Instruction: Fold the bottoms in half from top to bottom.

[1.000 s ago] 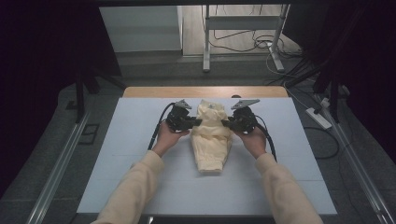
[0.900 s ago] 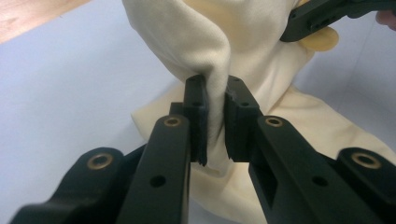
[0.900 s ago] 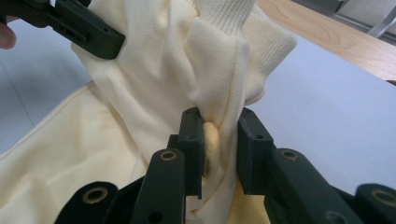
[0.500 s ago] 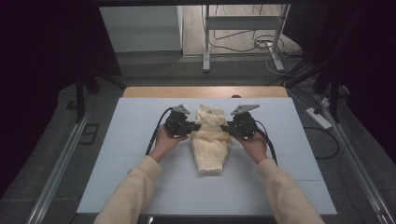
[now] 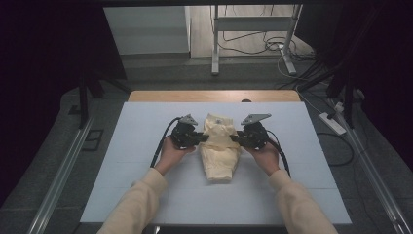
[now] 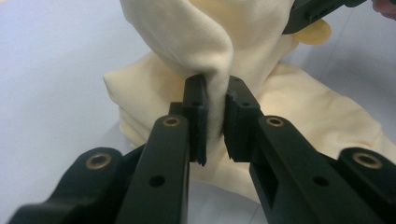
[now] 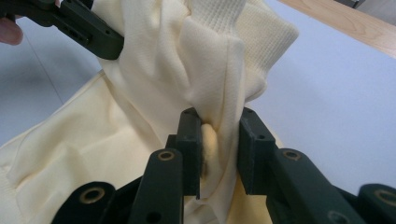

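Your left gripper (image 5: 203, 138) and right gripper (image 5: 234, 138) each pinch the cream garment (image 5: 220, 155), mid-table (image 5: 122, 161), at its nine and three o'clock edges; bare tabletop surrounds it.

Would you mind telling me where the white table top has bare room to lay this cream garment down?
The white table top lies bare left of the left gripper and right of the right gripper, and along the near edge between the sleeves. The middle is crowded: both grippers pinch the cream knitted garment there.
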A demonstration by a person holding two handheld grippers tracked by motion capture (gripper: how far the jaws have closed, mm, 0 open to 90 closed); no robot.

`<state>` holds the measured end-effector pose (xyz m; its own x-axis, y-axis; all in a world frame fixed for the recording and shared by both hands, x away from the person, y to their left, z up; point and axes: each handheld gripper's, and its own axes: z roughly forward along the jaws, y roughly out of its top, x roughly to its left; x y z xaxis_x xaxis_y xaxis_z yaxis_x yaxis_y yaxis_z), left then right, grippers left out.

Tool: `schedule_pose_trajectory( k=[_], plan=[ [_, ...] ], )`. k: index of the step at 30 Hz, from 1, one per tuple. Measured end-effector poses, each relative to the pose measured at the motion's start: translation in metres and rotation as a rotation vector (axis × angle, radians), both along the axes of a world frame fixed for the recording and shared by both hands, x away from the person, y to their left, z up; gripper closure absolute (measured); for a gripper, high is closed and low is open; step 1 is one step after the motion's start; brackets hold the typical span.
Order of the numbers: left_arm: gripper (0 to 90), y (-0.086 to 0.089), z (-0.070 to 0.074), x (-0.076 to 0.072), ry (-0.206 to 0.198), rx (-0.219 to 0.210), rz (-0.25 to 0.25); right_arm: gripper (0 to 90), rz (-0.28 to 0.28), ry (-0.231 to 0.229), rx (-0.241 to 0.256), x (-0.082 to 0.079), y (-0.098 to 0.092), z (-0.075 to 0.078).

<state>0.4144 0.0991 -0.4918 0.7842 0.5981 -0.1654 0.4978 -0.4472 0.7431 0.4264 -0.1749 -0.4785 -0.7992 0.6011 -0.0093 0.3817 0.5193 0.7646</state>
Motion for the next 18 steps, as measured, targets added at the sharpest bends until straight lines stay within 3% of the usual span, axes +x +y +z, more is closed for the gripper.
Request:
schedule_pose_trajectory(
  k=[18],
  plan=[
    [76.9, -0.002, -0.008, -0.014, -0.008, 0.014, -0.016, 67.2, -0.001, -0.015, -0.003, -0.018, -0.001, -0.007]
  ],
)
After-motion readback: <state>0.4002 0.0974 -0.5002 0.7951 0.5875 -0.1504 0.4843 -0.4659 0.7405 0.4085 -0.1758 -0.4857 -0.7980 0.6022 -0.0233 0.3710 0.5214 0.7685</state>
